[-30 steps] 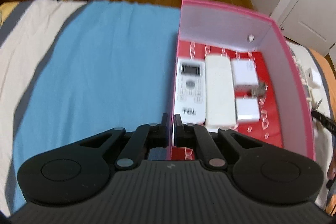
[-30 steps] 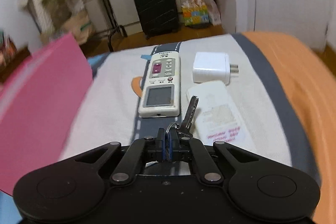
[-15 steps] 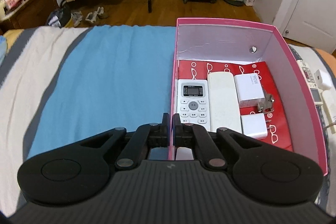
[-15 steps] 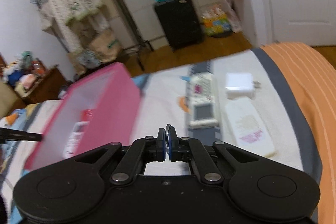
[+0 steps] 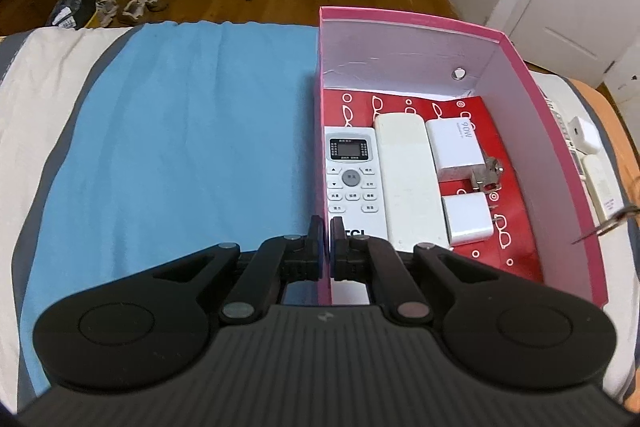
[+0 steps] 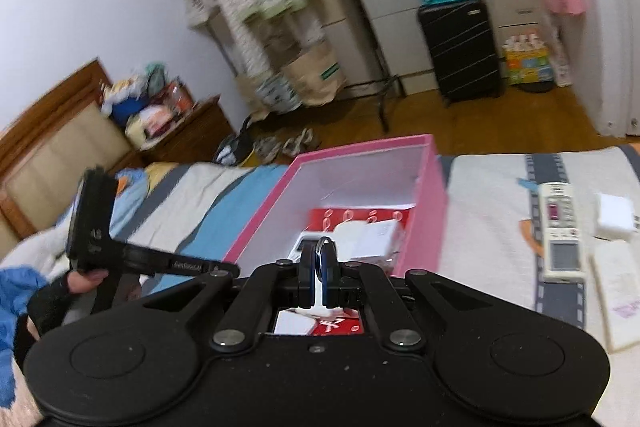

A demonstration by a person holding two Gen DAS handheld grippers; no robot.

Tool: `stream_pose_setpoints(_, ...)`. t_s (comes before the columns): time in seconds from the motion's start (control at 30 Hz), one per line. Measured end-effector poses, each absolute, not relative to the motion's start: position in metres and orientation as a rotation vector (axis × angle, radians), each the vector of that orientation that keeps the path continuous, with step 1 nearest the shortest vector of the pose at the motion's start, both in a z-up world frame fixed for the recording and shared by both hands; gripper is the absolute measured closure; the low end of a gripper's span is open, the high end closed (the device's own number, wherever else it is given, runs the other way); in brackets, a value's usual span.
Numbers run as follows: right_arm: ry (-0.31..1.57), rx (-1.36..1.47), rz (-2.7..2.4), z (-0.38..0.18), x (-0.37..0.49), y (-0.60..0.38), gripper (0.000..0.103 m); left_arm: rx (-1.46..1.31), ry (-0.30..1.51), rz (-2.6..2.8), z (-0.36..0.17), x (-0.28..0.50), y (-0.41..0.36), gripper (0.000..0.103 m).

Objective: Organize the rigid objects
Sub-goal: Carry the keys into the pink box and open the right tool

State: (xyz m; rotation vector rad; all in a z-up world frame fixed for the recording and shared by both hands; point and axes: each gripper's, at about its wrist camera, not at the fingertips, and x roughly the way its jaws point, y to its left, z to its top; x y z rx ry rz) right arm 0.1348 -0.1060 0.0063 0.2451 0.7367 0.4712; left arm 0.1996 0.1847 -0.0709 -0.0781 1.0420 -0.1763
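Keyring [image 6: 325, 247] in right tool [image 6: 319, 281], now above pink box [image 6: 436, 195].

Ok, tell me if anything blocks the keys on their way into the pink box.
Nothing visible does. The right gripper holds the key ring above the open-topped pink box; bare red floor remains beside the chargers.

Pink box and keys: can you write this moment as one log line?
left gripper: shut on pink box wall | right gripper: shut on key ring, above box
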Motion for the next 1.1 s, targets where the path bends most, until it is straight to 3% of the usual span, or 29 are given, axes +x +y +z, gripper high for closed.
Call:
stream_pose_setpoints(0.7, 0.876, 0.186, 0.553, -0.032, 0.163, -0.053, 0.098, -0.131, 1.075, -0.24, -0.076, 0.204, 0.196, 0.099)
stream_pose_setpoints(0.9, 0.861, 0.211, 0.513, -0.034, 0.164, -0.063, 0.089, -0.119, 1.096, -0.244, -0.08, 0.205, 0.193, 0.099)
stream_pose_setpoints(1.1, 0.746, 0.238, 0.402, -0.003, 0.131, -0.122, 0.067, -0.117, 1.116, -0.236, -0.084, 0.206, 0.191, 0.099)
